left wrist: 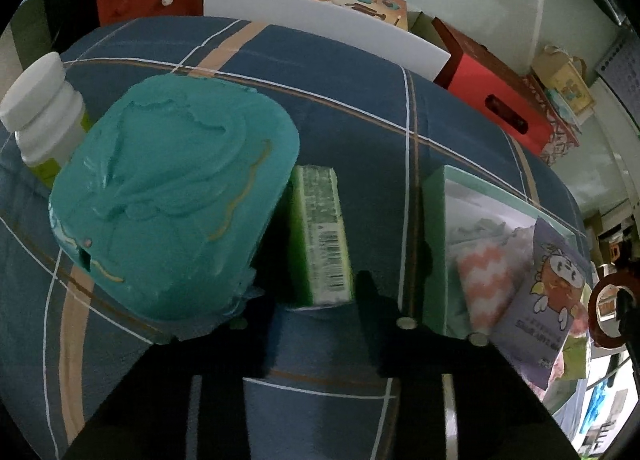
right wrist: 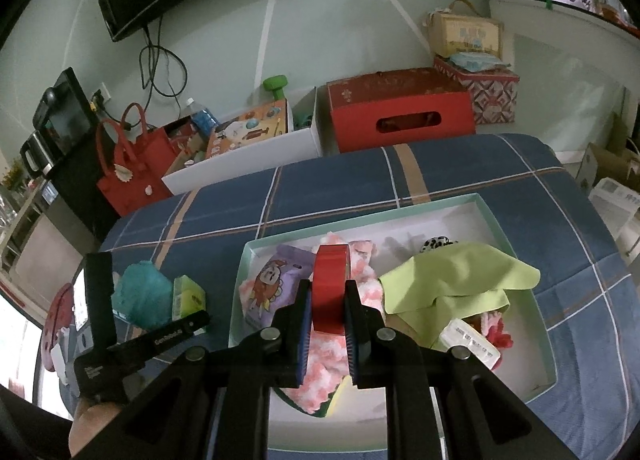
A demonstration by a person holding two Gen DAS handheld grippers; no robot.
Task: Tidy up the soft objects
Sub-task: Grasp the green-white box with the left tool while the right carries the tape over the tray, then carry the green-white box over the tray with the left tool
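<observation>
In the left wrist view a narrow green box (left wrist: 320,236) with a barcode lies on the blue plaid cover, and my left gripper (left wrist: 316,296) is shut on its near end. A teal wipes pack (left wrist: 172,196) leans over the left finger. My right gripper (right wrist: 328,285) is shut on a red tape roll (right wrist: 330,280) and holds it above the mint-rimmed tray (right wrist: 480,200). Inside the tray lie a purple cartoon packet (right wrist: 272,280), a pink-and-white fluffy cloth (right wrist: 370,292) and a lime green cloth (right wrist: 452,280).
A white-capped bottle (left wrist: 44,112) stands behind the teal pack. Beyond the cover's far edge sit a red box (right wrist: 400,116), a white bin (right wrist: 248,156) and a red bag (right wrist: 132,164). A small white pack (right wrist: 468,344) lies in the tray's near right corner.
</observation>
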